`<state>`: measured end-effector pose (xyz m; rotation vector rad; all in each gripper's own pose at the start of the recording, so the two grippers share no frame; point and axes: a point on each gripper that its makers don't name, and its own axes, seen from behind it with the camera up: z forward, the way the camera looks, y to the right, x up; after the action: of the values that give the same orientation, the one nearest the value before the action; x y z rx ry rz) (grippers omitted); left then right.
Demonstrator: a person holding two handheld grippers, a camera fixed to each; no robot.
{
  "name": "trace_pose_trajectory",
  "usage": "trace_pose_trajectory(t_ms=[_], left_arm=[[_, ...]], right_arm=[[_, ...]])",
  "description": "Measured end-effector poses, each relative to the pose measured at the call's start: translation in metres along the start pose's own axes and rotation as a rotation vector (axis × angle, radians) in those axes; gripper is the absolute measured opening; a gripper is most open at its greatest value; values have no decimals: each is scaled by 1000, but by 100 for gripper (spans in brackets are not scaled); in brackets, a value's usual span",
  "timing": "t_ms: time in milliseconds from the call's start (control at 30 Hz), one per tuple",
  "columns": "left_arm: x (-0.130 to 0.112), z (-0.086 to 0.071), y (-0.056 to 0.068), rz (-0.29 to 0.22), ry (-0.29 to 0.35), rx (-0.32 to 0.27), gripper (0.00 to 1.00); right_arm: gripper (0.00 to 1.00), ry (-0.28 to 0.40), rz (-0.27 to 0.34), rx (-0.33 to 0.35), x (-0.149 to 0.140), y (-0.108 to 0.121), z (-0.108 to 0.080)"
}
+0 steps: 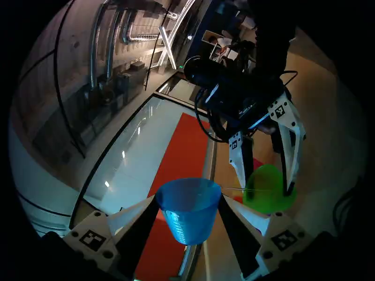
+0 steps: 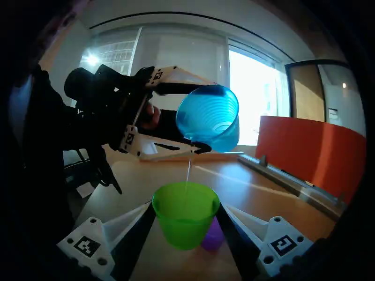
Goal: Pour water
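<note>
In the right gripper view, the right gripper is closed on the green cup at bottom centre, with both fingers pressing its sides. The cup stands upright, mouth upward. A purple object sits just behind it at lower right; its kind cannot be told. A thin stream of water falls into the green cup, but the fill level cannot be read. Directly above, the left gripper clamps the blue cup, which is tipped near horizontal with its lower lip over the green mouth. The pour likely depends on this vertical alignment. Beyond lie the desk, an orange panel and a window.
</note>
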<state>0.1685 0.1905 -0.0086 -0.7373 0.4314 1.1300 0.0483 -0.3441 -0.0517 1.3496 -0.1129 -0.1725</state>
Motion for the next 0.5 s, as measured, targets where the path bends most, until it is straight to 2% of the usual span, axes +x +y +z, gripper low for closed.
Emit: trace_pose_trajectory(t_ms=[500], left_arm=[[2,0,3,23,-1,-4,86]], right_arm=[[91,0,-1,1,0,0,0]])
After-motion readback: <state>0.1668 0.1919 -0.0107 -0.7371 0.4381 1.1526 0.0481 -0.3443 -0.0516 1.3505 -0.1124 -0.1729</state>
